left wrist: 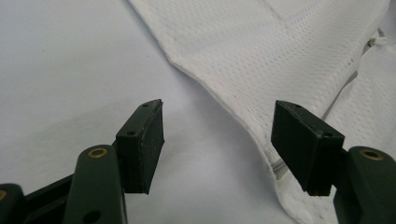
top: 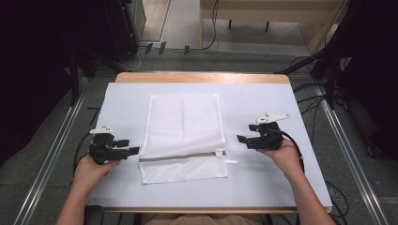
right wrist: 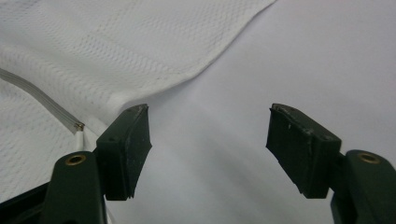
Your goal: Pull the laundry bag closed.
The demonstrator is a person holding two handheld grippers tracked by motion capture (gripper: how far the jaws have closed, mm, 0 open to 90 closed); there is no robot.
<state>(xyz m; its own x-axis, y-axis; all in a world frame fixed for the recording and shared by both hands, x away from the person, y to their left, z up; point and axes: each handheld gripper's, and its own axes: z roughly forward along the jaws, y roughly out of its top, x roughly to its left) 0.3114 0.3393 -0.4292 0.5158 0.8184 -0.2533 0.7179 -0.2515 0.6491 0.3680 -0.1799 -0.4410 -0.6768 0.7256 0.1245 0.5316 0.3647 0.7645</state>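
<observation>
A white mesh laundry bag (top: 183, 136) lies flat in the middle of the table, with a grey zipper (top: 180, 157) running across it near its front end. Its white pull tab (top: 230, 161) sticks out at the right edge. My left gripper (top: 133, 146) hovers open just left of the bag's left edge (left wrist: 224, 107), at the zipper's left end. My right gripper (top: 242, 133) stands open just right of the bag, close to the zipper's right end (right wrist: 79, 126). Nothing lies between either pair of jaws.
The bag rests on a white sheet (top: 263, 103) covering a wooden table (top: 202, 77). Cables (top: 305, 93) and metal floor rails (top: 347, 154) run beside the table. Dark equipment stands at the far left and right.
</observation>
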